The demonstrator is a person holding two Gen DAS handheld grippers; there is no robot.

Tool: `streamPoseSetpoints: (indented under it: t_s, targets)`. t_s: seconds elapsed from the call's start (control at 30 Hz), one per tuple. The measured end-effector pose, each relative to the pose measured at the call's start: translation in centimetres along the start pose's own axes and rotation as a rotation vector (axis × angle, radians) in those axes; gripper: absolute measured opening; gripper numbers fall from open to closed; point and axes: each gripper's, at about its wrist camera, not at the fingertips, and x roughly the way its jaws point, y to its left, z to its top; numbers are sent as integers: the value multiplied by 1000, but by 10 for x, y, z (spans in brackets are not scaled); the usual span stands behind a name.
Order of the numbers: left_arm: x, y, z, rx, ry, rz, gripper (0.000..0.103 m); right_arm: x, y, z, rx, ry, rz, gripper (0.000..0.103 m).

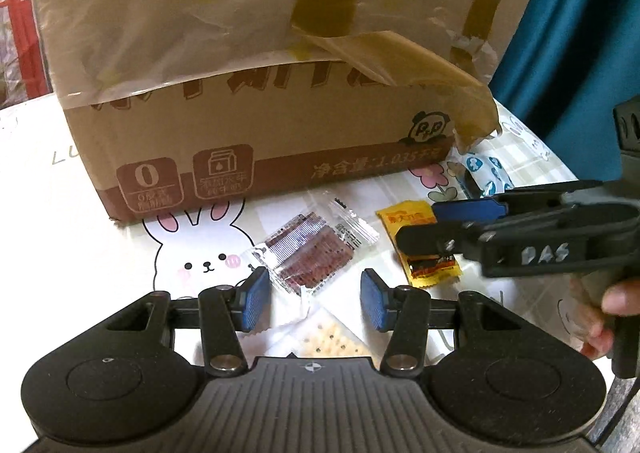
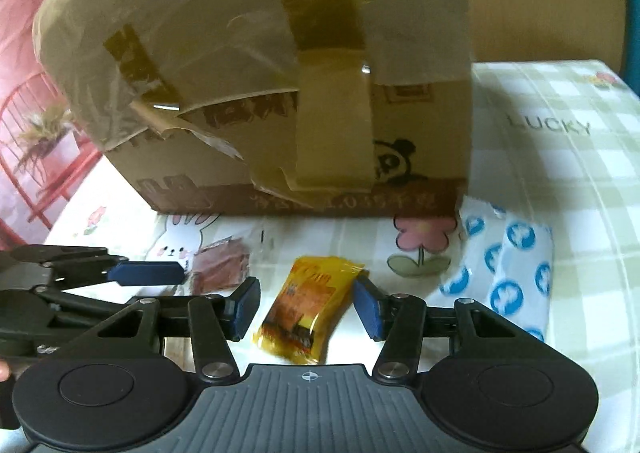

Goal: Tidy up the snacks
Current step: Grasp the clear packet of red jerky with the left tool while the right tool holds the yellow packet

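Observation:
A yellow snack packet (image 2: pixel 298 313) lies on the tablecloth in front of a taped cardboard box (image 2: pixel 280 73). My right gripper (image 2: pixel 306 307) stands open around it, one pad on each side, neither pressing. From the left wrist view the right gripper (image 1: pixel 418 225) reaches in from the right over the same yellow packet (image 1: pixel 408 219). A clear packet of reddish snack (image 1: pixel 308 253) lies just ahead of my left gripper (image 1: pixel 315 301), whose jaws are open; the packet's near corner sits between them untouched. One blue pad of the left gripper (image 2: pixel 148 273) shows at the left of the right wrist view.
The cardboard box (image 1: pixel 260 93) fills the back, loose tape hanging off it. A blue-and-white patterned packet (image 2: pixel 508 273) lies to the right, a cracker packet (image 1: pixel 332 341) under the left gripper. A hand (image 1: pixel 612 305) holds the right gripper. A red chair (image 2: pixel 40 125) stands beyond the table's left edge.

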Motion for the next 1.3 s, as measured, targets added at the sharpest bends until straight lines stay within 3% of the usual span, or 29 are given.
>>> streamPoseSetpoints:
  t_s: [0.17,0.27,0.5,0.63,0.83,1.3]
  targets:
    - [-2,1,1,-2,-16,33,52,4,25,-11,-166,-6,-94,50]
    - [-3,2,5,-4,-40,42,52,1,29,-19,-228,-16,-122,36]
    - [8,-3,25,34,-77,41,53,-8,14,-20,-187,-12,-91,32]
    - [25,1,32,35,-31,25,53,-12,7,-22,-170,-14,-79,32]
    - [18,0,23,52,-11,-13,54,-16,2,-22,-152,-17,-67,32]
    - [14,-21,8,137,34,0,60,-18,4,-26,-147,-24,-60,32]
